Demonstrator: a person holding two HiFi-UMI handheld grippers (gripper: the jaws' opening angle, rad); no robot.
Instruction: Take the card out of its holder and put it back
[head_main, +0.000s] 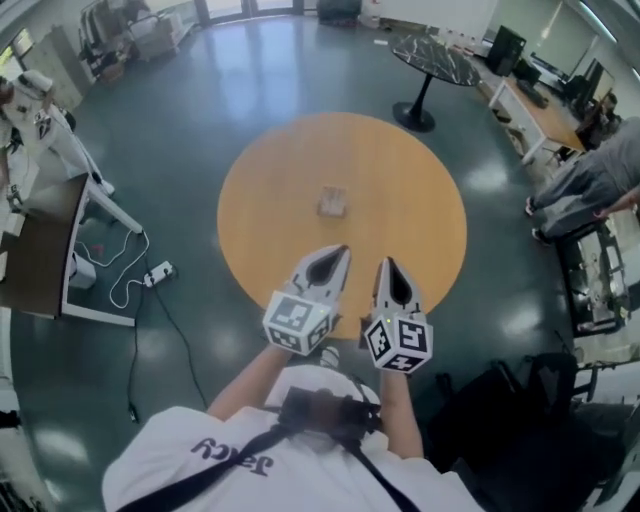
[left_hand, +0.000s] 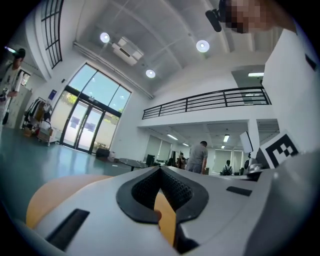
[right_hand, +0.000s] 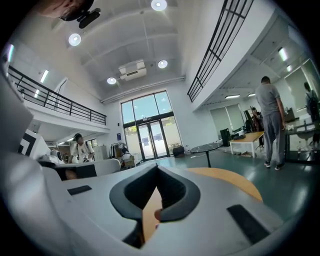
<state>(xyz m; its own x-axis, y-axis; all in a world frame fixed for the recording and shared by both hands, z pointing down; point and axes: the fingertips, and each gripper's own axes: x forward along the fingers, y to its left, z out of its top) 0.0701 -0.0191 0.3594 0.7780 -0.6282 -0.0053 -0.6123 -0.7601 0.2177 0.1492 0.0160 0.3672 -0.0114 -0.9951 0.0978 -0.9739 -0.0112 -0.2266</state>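
Note:
A small card holder (head_main: 332, 201) with a card in it lies near the middle of the round orange table (head_main: 270, 170). My left gripper (head_main: 338, 251) and right gripper (head_main: 387, 263) hover side by side over the table's near edge, short of the holder, tips pointing toward it. Both are shut with nothing between the jaws. In the left gripper view the left gripper (left_hand: 160, 172) has its jaws meeting, with the orange table (left_hand: 55, 192) behind. The right gripper (right_hand: 157, 170) is likewise closed in its own view, the table (right_hand: 225, 177) beyond. The holder is hidden in both gripper views.
A black marble-top table (head_main: 435, 58) stands beyond the orange one. A dark desk (head_main: 40, 255) with a power strip (head_main: 158, 271) and cables is at the left. A person (head_main: 590, 185) stands by desks at the right. Dark chairs (head_main: 520, 400) sit close at the lower right.

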